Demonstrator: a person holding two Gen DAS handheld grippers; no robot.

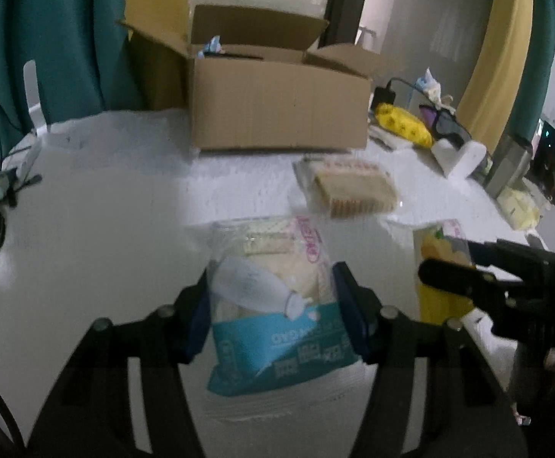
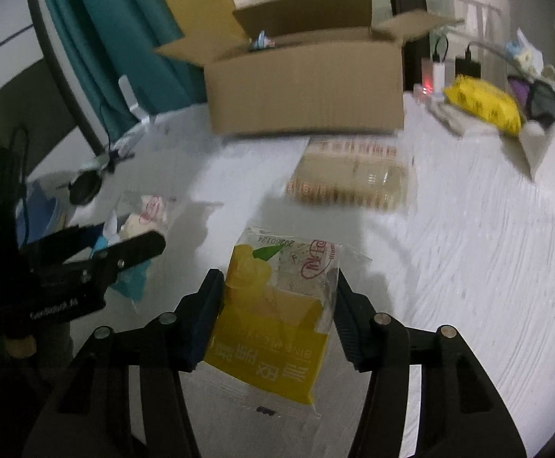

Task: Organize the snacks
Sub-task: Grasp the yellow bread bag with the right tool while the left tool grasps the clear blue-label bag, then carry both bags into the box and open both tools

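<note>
L tool (image 1: 271,307) clamps teal snack pack (image 1: 273,305). R tool (image 2: 277,316) clamps yellow snack pack (image 2: 277,313). Open cardboard box (image 1: 277,110) behind, on white surface (image 1: 105,210).

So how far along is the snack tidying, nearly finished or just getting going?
Partly done, it seems. Something blue already pokes up inside the open cardboard box. In hand: the left tool grips a teal snack packet, the right tool a yellow snack packet. Left: a clear biscuit pack on the white table before the box.
</note>
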